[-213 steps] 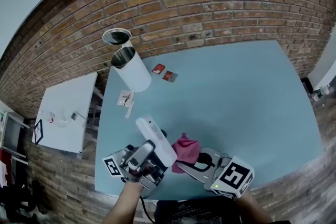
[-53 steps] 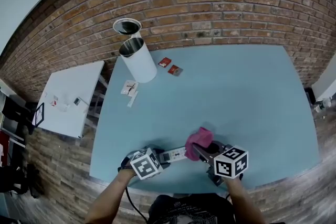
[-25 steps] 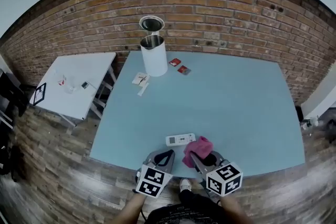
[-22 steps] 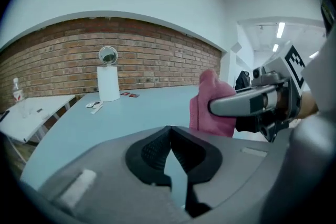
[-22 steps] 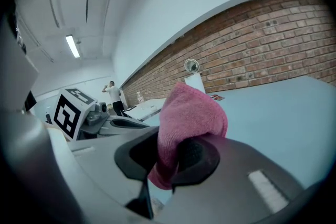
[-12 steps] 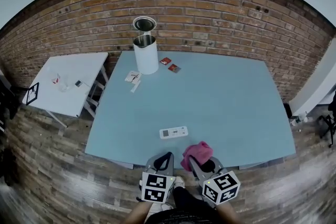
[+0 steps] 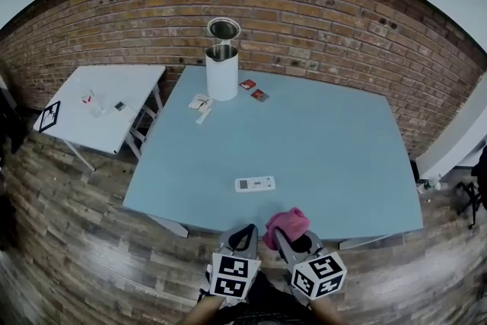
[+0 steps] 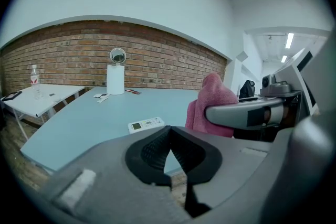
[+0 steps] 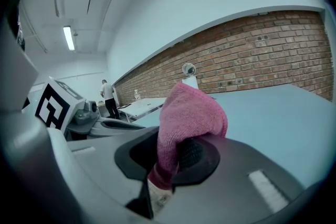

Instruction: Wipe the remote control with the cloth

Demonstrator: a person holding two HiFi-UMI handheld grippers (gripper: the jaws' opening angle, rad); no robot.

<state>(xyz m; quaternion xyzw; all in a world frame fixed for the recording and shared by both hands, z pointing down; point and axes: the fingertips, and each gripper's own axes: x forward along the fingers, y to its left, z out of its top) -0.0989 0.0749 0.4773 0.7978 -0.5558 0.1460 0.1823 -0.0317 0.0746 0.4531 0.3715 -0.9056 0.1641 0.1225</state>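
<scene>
The white remote control [image 7: 255, 183] [image 8: 146, 124] lies flat on the blue table [image 7: 319, 141], near its front edge, with no gripper on it. My left gripper [image 7: 245, 229] [image 8: 169, 140] hangs off the table's front edge, shut with nothing between its jaws. Just to its right, my right gripper [image 7: 275, 234] [image 9: 170, 157] is shut on the pink cloth [image 7: 286, 224] [image 9: 188, 115], which bunches up above the jaws. The cloth [image 8: 211, 102] also shows in the left gripper view, held by the right gripper's grey finger.
A white cylindrical bin [image 7: 222, 71] with a raised lid stands at the table's far left. Two small red packets [image 7: 254, 90] and some paper slips [image 7: 201, 104] lie near it. A small white side table [image 7: 99, 110] stands left. A brick wall runs behind.
Both grippers have drawn back from the table toward the person, the right one taking the cloth along. The remote stays on the table, farther from the jaws.
</scene>
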